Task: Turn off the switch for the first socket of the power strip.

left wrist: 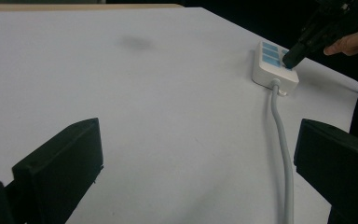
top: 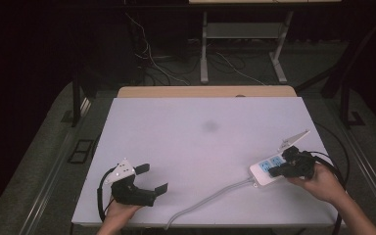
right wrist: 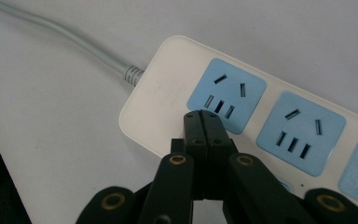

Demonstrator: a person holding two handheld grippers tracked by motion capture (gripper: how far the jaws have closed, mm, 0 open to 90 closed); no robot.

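A white power strip with blue socket faces lies at the table's right side. Its grey cable runs to the front edge. My right gripper is shut, and its tips rest on the strip's cable end. In the right gripper view the closed jaws meet at the near edge of the first blue socket, with nothing between them. My left gripper sits open near the front left. From the left gripper view, the gripper has its jaws wide apart over bare table, with the strip and cable ahead.
The white table board carries a faint dark smudge near its middle. A wooden edge runs along the back. Beyond it are table legs and loose wires on the floor.
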